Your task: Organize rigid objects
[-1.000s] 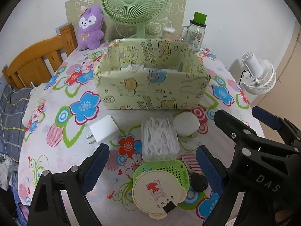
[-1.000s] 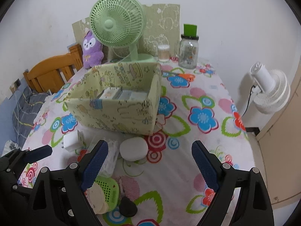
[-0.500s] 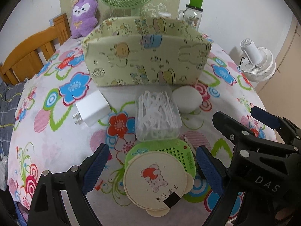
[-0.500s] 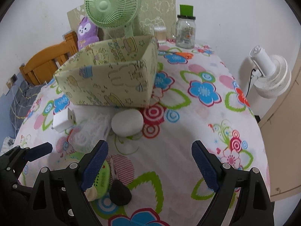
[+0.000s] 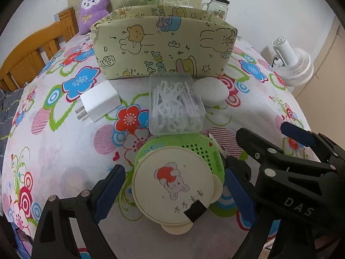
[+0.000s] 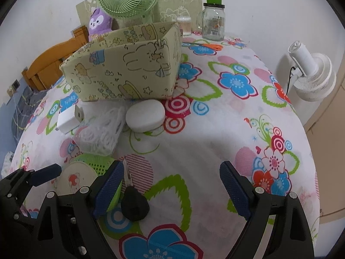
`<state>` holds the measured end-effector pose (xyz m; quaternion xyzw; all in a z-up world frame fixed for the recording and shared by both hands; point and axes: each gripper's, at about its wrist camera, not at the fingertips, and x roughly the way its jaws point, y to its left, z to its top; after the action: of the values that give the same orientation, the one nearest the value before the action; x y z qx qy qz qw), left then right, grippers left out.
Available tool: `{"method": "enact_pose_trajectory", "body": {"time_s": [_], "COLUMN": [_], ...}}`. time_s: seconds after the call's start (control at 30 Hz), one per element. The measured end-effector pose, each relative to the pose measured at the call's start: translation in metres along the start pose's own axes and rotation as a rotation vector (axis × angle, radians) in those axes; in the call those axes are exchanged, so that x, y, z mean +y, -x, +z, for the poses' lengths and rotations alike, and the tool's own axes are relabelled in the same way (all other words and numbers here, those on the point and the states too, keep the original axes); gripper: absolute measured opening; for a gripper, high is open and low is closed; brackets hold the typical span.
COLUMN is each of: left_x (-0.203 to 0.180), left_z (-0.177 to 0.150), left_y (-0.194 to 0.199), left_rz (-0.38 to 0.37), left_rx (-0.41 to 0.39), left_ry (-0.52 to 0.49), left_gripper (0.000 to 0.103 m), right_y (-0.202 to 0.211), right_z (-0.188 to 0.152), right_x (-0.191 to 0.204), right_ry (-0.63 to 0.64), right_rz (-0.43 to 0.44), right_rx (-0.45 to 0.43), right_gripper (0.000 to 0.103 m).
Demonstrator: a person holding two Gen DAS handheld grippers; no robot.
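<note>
Cream round case (image 5: 172, 187) with the rabbit print, lower centre of the left wrist view atop a green perforated disc (image 5: 194, 149), looks light, stiff and smooth, best pinched across its rim by the open left gripper (image 5: 172, 191) flanking it; the right gripper (image 6: 172, 187) is open too.

"DAS" on right tongs (image 5: 297, 133)

Your right gripper (image 6: 171, 186) hangs spread wide over the flowered tablecloth (image 6: 215, 129). A black-headed metal key (image 6: 133, 200) lies beside its left finger.
</note>
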<state>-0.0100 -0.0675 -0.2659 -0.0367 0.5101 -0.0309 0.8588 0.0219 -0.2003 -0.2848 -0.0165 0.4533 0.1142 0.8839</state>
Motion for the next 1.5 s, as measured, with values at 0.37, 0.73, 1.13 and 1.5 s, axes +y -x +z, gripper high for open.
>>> {"method": "enact_pose_trajectory", "body": {"time_s": [0.37,0.73,1.13,1.5], "left_x": [-0.002,0.003,0.003,0.009], "left_z": [-0.007,-0.013,-0.021,-0.024], "left_y": [-0.002,0.002,0.005,0.007], "left_rz": [-0.016,0.001,-0.006,0.010], "left_rx": [0.012,0.002,0.005,0.000], "left_ry": [-0.016,-0.039,-0.112,-0.127], "left_gripper": [0.086,0.086,0.086,0.086], "right_y": [-0.005,-0.004,-0.004,-0.002], "right_z": [-0.008,-0.016,-0.028,-0.028], "right_x": [-0.001,0.007,0.016,0.030], "right_ry": [-0.019,-0.024,-0.022,0.029], "right_rz": [-0.007,-0.026,-0.040,-0.018], "right_rx": [0.029,0.043,0.050,0.062], "right_gripper": [0.092,0.092,0.077,0.045]}}
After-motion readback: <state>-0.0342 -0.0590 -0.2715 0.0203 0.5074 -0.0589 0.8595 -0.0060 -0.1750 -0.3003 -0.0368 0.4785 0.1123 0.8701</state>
